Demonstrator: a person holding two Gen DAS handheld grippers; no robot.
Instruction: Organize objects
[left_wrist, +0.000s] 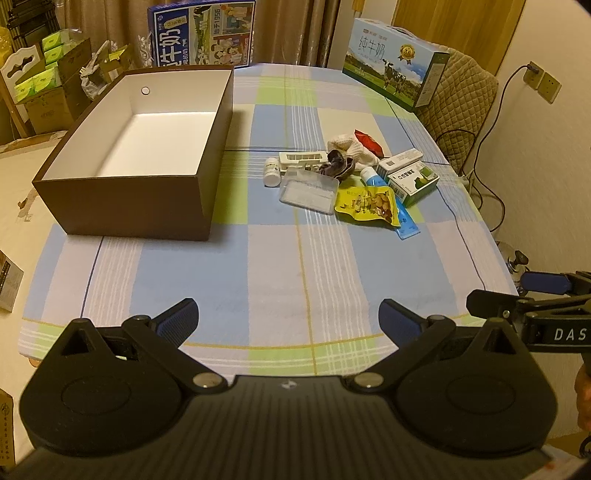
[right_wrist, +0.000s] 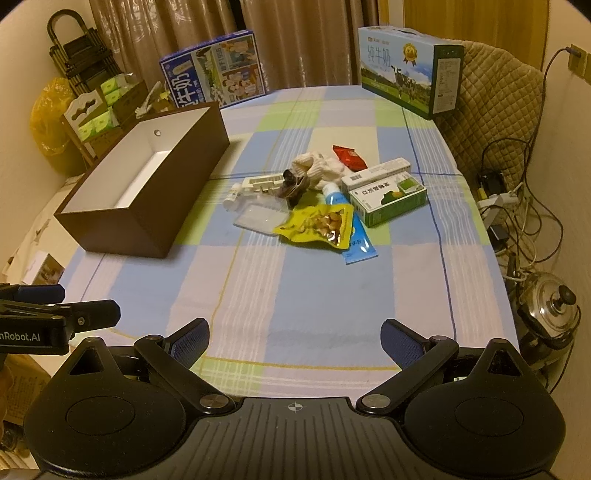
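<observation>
Both claws hang over the near edge of the surface (left_wrist: 280, 266), which wears a blue, green and white checked cloth. The left claw (left_wrist: 288, 317) gapes wide with nothing between its blue pads, and the right claw (right_wrist: 295, 338) is spread just as far, also empty. They sit side by side, well back from everything to be sorted.

On the left half of the surface stands a brown box (left_wrist: 136, 155), open-topped, white inside and holding nothing. To its right, apart from it, lies a loose heap: a small white bottle (left_wrist: 272, 171), a white slotted case (left_wrist: 301, 158), a clear plastic case (left_wrist: 309, 191), a dark crumpled item (left_wrist: 338, 165), a cream knitted cloth (left_wrist: 351, 146), a red packet (left_wrist: 367, 142), two green and white cartons (left_wrist: 408, 173), a yellow snack bag (left_wrist: 369, 205) lying over a blue tube (left_wrist: 400, 218).

At the far edge stand two milk cartons, a blue one (left_wrist: 201, 33) behind the box and a green-sided one (left_wrist: 395, 62) at the right corner.
</observation>
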